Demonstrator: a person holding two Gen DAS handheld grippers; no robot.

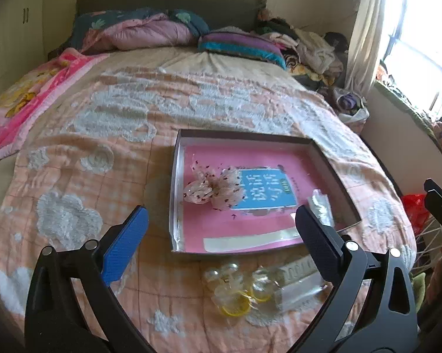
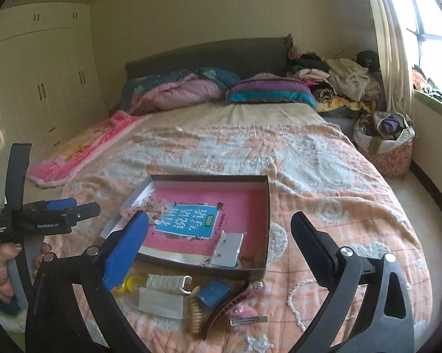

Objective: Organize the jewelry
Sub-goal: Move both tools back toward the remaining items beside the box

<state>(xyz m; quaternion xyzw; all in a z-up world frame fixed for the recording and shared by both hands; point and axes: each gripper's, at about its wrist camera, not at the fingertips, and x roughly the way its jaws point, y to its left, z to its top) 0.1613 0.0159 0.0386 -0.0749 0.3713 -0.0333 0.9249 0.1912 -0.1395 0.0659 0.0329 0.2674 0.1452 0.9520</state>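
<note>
Here, one shallow cardboard box (image 2: 266, 206) sat open on the peach bedspread (image 2: 324, 176), and everything else is placed against it. Left of the box in the right wrist view, a hand (image 2: 3, 267) gripped the left gripper (image 1: 221, 229), whose two fingers stood spread wide with nothing between them. Inside the box lay one pink book with a blue title panel (image 2: 188, 220); on the book's left part rested one sheer spotted bow hair accessory (image 1: 212, 188), and at the box's near right corner lay one small clear packet (image 2: 228, 248).

Just in front of the box's near wall, five pieces showed from left to right: one white comb-like clip (image 2: 168, 284) above one flat whitish packet (image 2: 162, 303), one beige spiral hair tie (image 2: 194, 311), one blue square block (image 2: 213, 292) and one long dark red hair clip (image 2: 221, 314). Right of that clip lay one pink-topped metal snap clip (image 2: 247, 316). The left wrist view showed a cluster of clear round pieces with two yellow rings (image 1: 238, 291) before the box; their count was unclear.

The right gripper (image 2: 221, 241) hovered before the box, its two fingers likewise wide apart and empty.
</note>
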